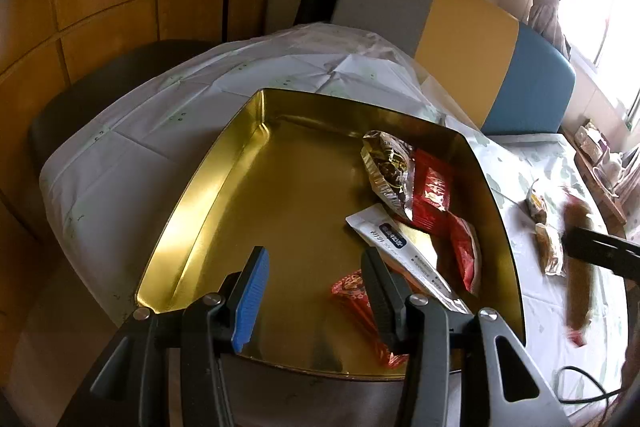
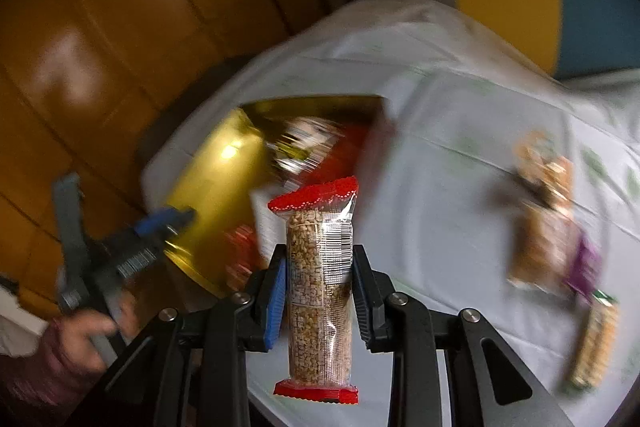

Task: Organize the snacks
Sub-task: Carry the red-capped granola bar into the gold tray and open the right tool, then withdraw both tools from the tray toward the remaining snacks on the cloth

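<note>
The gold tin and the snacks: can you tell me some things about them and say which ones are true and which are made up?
1. The right gripper is clamped on a grain bar with red ends. True.
2. The gold tin has no snacks in it. False: several packets lie in it, among them a white sachet and a red packet.
3. The left gripper is holding a red packet. False: its jaws stand apart over the tin with nothing pressed between them.
4. Some snack bars lie on the tablecloth, outside the tin. True.
5. The tin sits on a bare wooden floor. False: it rests on the pale tablecloth.
</note>
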Demonstrator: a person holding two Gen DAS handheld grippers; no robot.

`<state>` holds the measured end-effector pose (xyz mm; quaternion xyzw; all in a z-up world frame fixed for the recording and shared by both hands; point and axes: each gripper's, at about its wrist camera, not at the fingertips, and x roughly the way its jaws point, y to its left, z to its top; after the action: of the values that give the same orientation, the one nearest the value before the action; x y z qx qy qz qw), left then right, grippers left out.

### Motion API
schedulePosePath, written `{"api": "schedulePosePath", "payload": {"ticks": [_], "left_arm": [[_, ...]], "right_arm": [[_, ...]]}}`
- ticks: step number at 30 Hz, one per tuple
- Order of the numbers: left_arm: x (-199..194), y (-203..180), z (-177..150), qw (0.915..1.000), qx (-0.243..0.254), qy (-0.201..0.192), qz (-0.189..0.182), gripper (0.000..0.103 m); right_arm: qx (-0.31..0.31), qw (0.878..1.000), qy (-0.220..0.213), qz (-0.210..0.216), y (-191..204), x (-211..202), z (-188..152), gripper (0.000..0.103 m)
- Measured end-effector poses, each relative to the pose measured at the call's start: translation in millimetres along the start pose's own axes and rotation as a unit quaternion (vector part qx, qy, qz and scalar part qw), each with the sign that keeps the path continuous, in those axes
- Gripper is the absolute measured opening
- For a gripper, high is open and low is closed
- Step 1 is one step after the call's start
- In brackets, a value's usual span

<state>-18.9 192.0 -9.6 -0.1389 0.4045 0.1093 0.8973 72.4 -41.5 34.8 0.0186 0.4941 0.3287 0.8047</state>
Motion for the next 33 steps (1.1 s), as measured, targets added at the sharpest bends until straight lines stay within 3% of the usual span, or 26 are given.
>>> {"api": "schedulePosePath", "payload": {"ticks": [6,12,19,21,22,33], "left_arm": [[2.3,6.0,-1.6,1.0000,-0.007,0.005,0.001,0.049],[5.3,8.4,-2.2,0.9999,-0.010,0.009,0.001,0.049],[4.4,-2.4,-3.1,0.9999,0.007,0.009,-0.001,0.049],[2.8,-4.7,-4.0,0.9999,0.011,0.008,0.000,0.049],[2.0,-5.7,-4.2,0.9999,0.012,0.008,0.000,0.049],[-11.7,-27.2,-5.0,0.9989,0.045,-0.003,-0.010,0.049]], "right_arm": [[-0.022,0.998,0.041,0.040,44.4,61.7,17.2,0.033],[-0.020,0.994,0.097,0.041,49.7,105.5,-10.6,0.035],[-0.019,0.997,0.065,0.038,51.1,78.7,-18.1,0.036],[-0.017,0.998,0.055,0.034,50.5,71.8,-19.1,0.041],[-0.015,0.998,0.049,0.028,50.1,67.3,-21.7,0.045],[-0.014,0.999,-0.011,-0.035,35.4,16.2,-36.7,0.052]]}}
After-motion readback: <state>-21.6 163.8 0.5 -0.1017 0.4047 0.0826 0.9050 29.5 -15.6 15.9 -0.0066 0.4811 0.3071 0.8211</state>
